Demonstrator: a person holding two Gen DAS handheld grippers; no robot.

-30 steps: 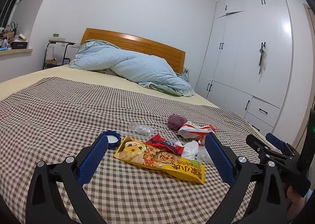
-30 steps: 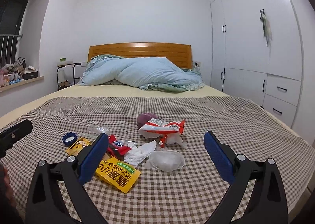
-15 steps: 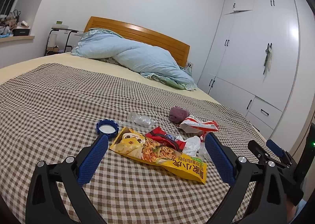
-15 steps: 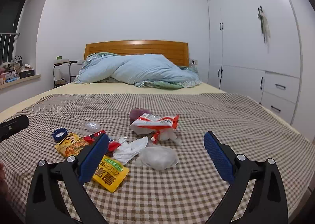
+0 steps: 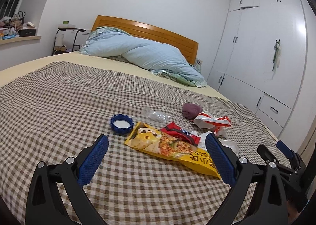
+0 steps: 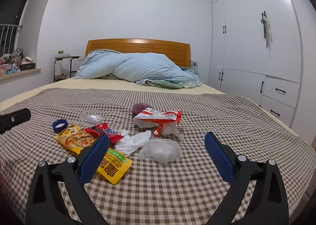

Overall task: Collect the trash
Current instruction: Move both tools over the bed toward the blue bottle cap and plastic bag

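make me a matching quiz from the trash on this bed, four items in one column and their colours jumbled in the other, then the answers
Things:
1. jar lid
2. large snack bag
3. face mask
4. balled-up cloth

Colours:
A. purple
B. white
C. yellow
D. blue with a white inside

Right pairs: 1-D, 2-C, 3-B, 4-A

All four lie on the checked blanket, and neither gripper holds any of them.
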